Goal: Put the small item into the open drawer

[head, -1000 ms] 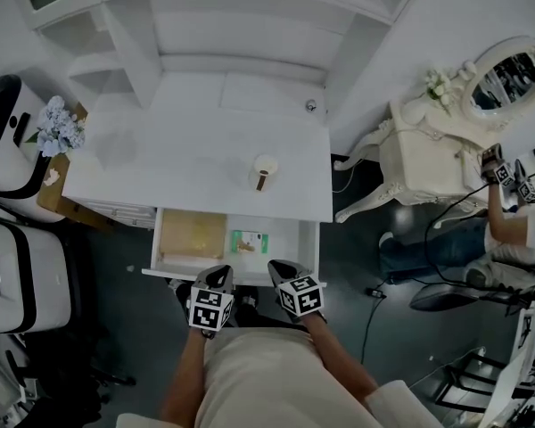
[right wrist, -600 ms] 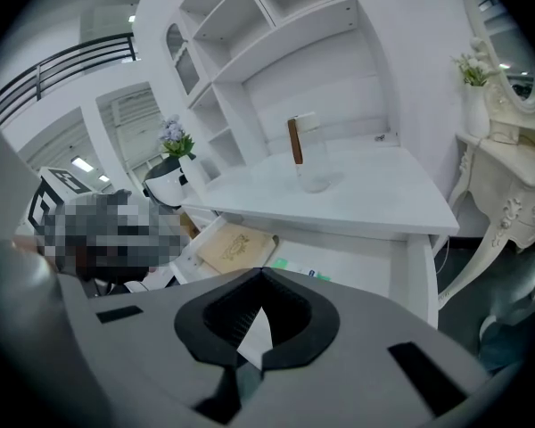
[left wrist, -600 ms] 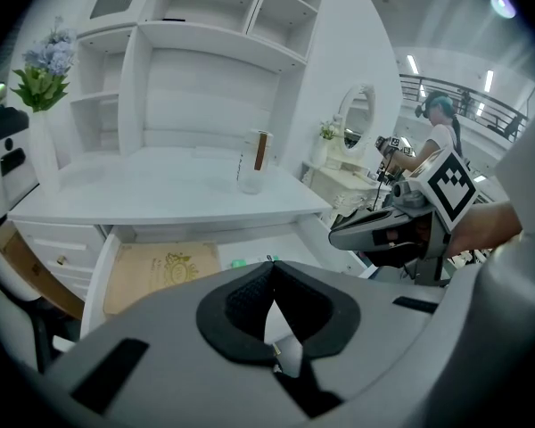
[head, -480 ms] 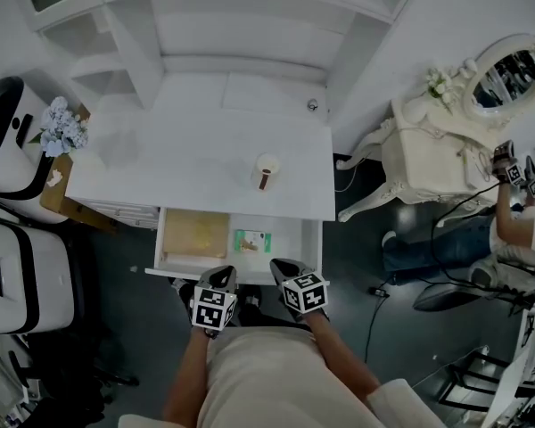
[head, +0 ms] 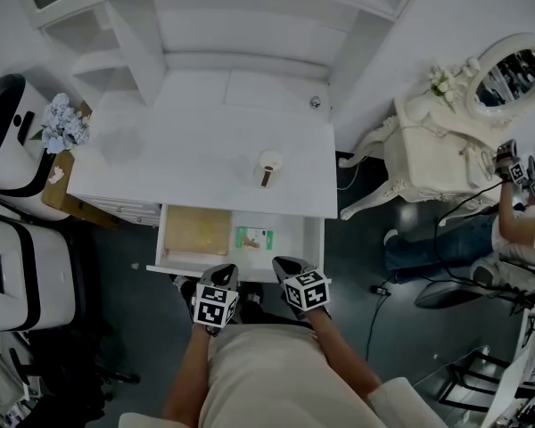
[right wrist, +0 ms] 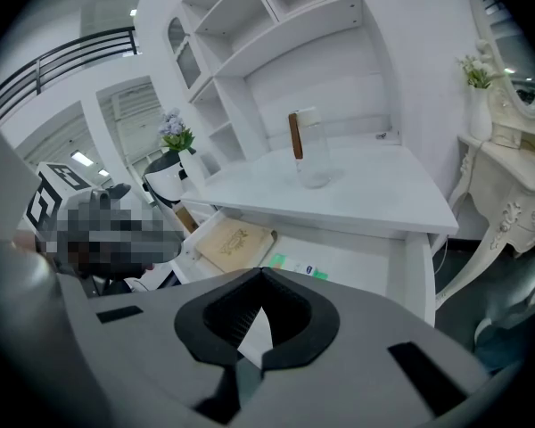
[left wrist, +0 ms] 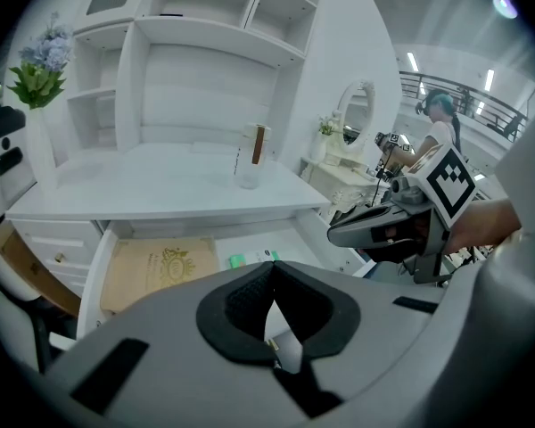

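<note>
The desk's drawer (head: pixel 174 268) is pulled out toward me. Inside it lie a tan booklet (head: pixel 197 232) on the left and a small green-and-white item (head: pixel 254 236) in the middle; the same item (left wrist: pixel 250 259) shows in the left gripper view and, as the item (right wrist: pixel 294 266), in the right gripper view. My left gripper (head: pixel 224 275) and right gripper (head: pixel 282 264) hover side by side just in front of the drawer's front edge. Both are shut, with nothing between the jaws. The left gripper (left wrist: pixel 269 271) and the right gripper (right wrist: pixel 261 275) each point down at the drawer.
A clear glass (head: pixel 266 169) with a brown stick stands on the white desk top (head: pixel 178 159). Shelves rise behind it. An ornate white vanity (head: pixel 437 150) with a mirror stands to the right, and a person (head: pixel 517 230) beyond it. Flowers (head: pixel 62 125) and white-and-black machines (head: pixel 22 266) are at the left.
</note>
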Action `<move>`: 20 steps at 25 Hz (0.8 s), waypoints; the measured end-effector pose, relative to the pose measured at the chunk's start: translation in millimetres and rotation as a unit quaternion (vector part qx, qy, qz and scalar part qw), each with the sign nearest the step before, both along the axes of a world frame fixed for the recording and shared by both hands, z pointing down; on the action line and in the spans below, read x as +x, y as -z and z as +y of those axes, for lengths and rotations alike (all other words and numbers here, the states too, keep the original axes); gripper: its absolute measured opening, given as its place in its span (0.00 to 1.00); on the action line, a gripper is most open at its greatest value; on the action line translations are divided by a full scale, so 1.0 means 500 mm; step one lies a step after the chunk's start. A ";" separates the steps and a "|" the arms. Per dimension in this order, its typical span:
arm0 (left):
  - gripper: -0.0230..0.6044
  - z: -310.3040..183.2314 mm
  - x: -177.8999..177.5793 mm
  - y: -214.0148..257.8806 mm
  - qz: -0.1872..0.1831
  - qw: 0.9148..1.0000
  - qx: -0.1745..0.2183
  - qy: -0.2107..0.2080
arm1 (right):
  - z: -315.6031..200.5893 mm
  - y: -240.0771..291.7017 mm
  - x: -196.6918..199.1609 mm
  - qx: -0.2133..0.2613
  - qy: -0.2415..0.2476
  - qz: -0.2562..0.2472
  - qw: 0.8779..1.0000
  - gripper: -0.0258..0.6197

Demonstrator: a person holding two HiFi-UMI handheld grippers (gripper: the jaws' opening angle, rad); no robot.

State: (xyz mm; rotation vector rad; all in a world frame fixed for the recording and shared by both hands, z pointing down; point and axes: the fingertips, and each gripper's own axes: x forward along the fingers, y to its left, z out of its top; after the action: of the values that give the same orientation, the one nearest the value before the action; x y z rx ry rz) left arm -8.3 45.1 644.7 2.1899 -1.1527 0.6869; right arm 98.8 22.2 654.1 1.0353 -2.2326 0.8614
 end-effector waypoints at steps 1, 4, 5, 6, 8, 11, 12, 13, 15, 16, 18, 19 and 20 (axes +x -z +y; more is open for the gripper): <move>0.06 0.001 0.000 -0.002 -0.001 1.000 0.000 0.000 | -0.001 -0.001 0.001 -0.001 0.000 -0.001 1.000 0.08; 0.06 0.004 -0.001 -0.006 -0.002 1.000 -0.003 0.000 | -0.001 -0.002 0.003 -0.002 -0.001 -0.001 1.000 0.08; 0.06 0.005 -0.001 -0.007 -0.002 1.000 -0.003 0.000 | 0.000 -0.002 0.003 -0.001 0.000 -0.001 1.000 0.08; 0.06 0.005 -0.002 -0.006 -0.002 1.000 -0.004 0.001 | 0.000 -0.002 0.003 -0.001 0.000 0.000 1.000 0.08; 0.06 0.004 -0.004 -0.005 -0.003 1.000 -0.004 0.002 | -0.001 0.000 0.003 0.000 0.001 0.001 1.000 0.08; 0.06 0.005 -0.004 -0.006 -0.003 1.000 -0.005 0.002 | -0.001 -0.001 0.006 -0.002 -0.002 0.000 1.000 0.08; 0.06 0.006 -0.003 -0.008 -0.004 1.000 -0.005 0.001 | 0.000 -0.002 0.007 -0.002 -0.002 0.000 1.000 0.08; 0.06 0.007 -0.003 -0.009 -0.004 1.000 -0.005 0.001 | 0.000 -0.004 0.008 -0.002 -0.003 0.000 1.000 0.08; 0.06 0.008 -0.004 -0.010 -0.003 1.000 -0.005 0.002 | 0.000 -0.005 0.010 0.000 -0.006 0.002 1.000 0.08; 0.06 0.008 -0.005 -0.010 -0.003 1.000 -0.005 0.002 | -0.001 -0.005 0.012 0.002 -0.009 0.003 1.000 0.08; 0.06 0.009 -0.006 -0.010 -0.004 1.000 -0.005 0.001 | -0.003 -0.004 0.016 0.004 -0.014 0.005 1.000 0.08; 0.06 0.009 -0.005 -0.009 -0.005 1.000 -0.004 0.001 | -0.003 -0.004 0.019 0.004 -0.015 0.007 1.000 0.08; 0.06 0.010 -0.005 -0.009 -0.005 1.000 -0.004 0.000 | -0.002 -0.005 0.021 0.004 -0.015 0.008 1.000 0.08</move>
State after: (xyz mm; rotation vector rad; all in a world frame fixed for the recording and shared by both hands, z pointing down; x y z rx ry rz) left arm -11.0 50.2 649.3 2.1824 -1.1545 0.7024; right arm 109.3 21.1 656.5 1.0795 -2.2140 0.8549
